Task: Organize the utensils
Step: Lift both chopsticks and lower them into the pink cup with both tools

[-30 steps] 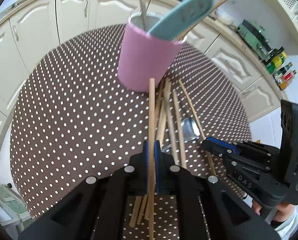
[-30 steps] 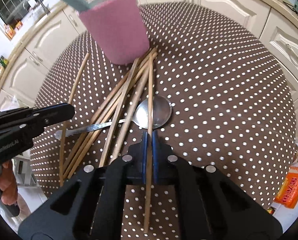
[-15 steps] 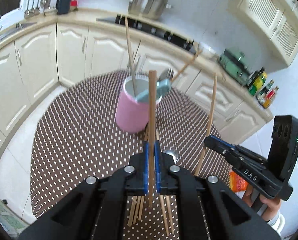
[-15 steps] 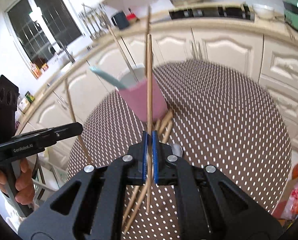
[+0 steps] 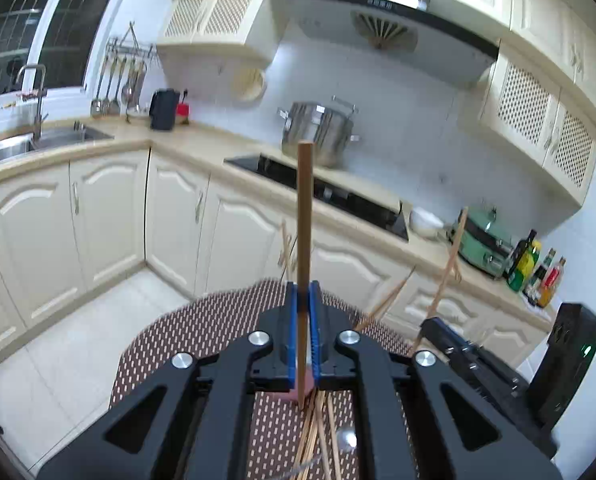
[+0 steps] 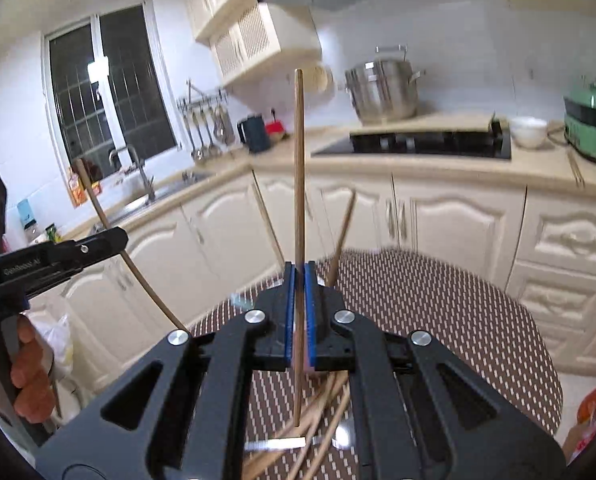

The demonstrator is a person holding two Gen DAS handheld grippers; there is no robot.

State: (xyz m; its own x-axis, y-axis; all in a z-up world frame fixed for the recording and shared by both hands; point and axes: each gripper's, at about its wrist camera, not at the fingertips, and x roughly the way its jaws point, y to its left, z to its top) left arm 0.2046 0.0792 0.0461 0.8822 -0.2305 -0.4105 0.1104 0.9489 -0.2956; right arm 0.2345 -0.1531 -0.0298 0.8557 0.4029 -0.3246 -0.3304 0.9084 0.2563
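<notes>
The left gripper (image 5: 303, 320) had its blue jaws pinching 1 wooden chopstick (image 5: 304, 240), which stood nearly upright in the left wrist view, its top end in front of the steel pot (image 5: 318, 134) on the far counter and its lower end poking out below the jaws. The right gripper (image 6: 299, 304) likewise had its jaws pressed onto 1 chopstick (image 6: 298, 184), held upright with a short length hanging beneath them. Each gripper showed in the other's view: the right one at the lower right of the left view with its stick slanting up, the left one at the left edge of the right view, a hand (image 6: 25, 376) wrapped round its handle.

Below both grippers lay the round desk (image 6: 438, 304) with its brown, white-dotted cloth. A loose pile of chopsticks (image 5: 318, 432) lay on it, crossing a metal spoon (image 5: 346, 438). The pink holder (image 6: 309, 360) was almost wholly hidden behind the jaws in both views, only a pink sliver showing between them, while 2 sticks (image 6: 344, 236) leaning out of it rose to either side of the right jaws. Cream cabinets (image 5: 97, 216) ran behind the desk.
</notes>
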